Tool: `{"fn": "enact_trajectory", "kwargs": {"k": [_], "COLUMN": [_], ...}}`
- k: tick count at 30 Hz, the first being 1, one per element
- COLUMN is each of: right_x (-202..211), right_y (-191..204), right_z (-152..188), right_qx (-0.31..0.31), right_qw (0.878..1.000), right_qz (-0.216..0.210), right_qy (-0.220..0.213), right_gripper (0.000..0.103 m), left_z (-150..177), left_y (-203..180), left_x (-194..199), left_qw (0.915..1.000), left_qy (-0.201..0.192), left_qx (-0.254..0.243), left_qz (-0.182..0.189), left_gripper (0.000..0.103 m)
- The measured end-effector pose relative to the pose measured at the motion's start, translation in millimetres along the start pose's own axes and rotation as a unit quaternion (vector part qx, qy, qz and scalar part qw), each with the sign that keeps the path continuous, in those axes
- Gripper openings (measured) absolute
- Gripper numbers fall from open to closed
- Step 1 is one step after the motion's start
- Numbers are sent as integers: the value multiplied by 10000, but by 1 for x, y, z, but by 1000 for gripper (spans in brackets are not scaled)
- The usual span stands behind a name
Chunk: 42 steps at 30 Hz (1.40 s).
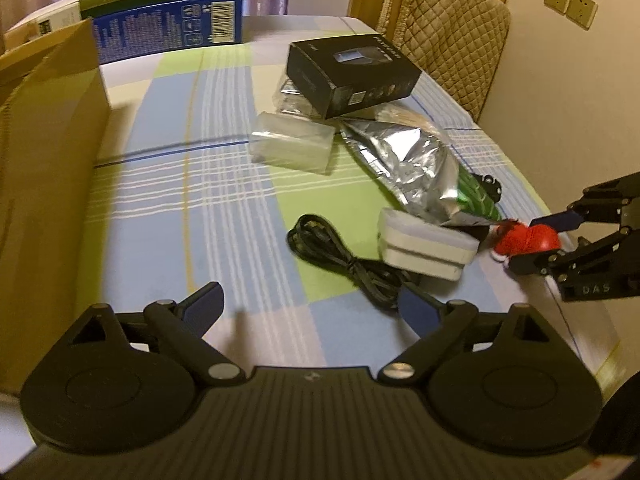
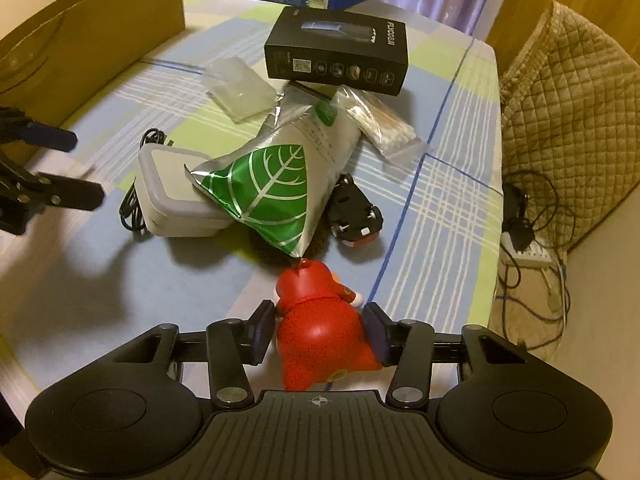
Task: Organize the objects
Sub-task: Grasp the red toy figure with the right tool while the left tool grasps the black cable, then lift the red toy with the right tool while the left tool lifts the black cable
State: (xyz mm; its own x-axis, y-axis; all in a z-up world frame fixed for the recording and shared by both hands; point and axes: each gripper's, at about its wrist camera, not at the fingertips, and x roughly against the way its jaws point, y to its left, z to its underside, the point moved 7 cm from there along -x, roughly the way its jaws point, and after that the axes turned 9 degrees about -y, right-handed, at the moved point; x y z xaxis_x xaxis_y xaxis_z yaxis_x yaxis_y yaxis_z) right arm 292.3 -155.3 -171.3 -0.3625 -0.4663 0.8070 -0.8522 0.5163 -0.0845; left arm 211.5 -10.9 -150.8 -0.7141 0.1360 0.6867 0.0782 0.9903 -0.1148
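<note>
My right gripper [image 2: 320, 332] is shut on a red toy figure [image 2: 320, 320], its pads pressed against both sides, near the table's edge. In the left wrist view the same red toy figure [image 1: 524, 240] sits in the right gripper [image 1: 540, 242] at the far right. Just beyond the toy lie a silver foil bag with a green leaf [image 2: 276, 192], a white box [image 2: 176, 196], a small black toy car [image 2: 356, 212] and a black cable [image 1: 344, 256]. My left gripper [image 1: 312, 308] is open over the checked cloth, holding nothing.
A black product box [image 2: 340, 52], a clear plastic case [image 2: 240, 88] and a bag of cotton swabs [image 2: 380, 124] lie farther back. An open cardboard box [image 1: 48, 160] stands at the left, a blue box [image 1: 168, 28] behind. A quilted chair [image 2: 572, 120] and power strip [image 2: 528, 252] are beyond the right edge.
</note>
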Motion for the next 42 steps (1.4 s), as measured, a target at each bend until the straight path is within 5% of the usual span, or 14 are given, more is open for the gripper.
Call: {"fn": "enact_trajectory", "kwargs": {"k": [8,11,13,18,30,33,42], "right_x": [3,3,3,8,20,22,21], "right_y": [-2,1,4,18,76,85,91], "right_z": [0,0,0,-5,-11,-6,7], "right_qx": [-537,-566,-601,-468,-712,-1038,-1570], "right_qw": [9985,9983,9981,9987,9959,9937,9876], "right_qz": [-69,-99,-96,-60,-489,-379,-22], "right_qy": [47,85,116,168,262,209,-19], "right_gripper": [43,43,43,43,43,43,43], "left_z": [0,2,3,11,53,50,38], "left_y": [-20,-21,-19,-2,13,13,16], "left_x": [-26,-32,-30,-14,48,51,32], "left_qw": [9984,9982,9985,9984,9966,9969,9971], "left_qy": [186,233,244,407,547,443,395], "left_qx": [-58,-59,-121,-200,-559,-613,-529], "left_qz": [534,558,484,344,248,220,369], "left_gripper": [70,54,33,18,20,30,30]}}
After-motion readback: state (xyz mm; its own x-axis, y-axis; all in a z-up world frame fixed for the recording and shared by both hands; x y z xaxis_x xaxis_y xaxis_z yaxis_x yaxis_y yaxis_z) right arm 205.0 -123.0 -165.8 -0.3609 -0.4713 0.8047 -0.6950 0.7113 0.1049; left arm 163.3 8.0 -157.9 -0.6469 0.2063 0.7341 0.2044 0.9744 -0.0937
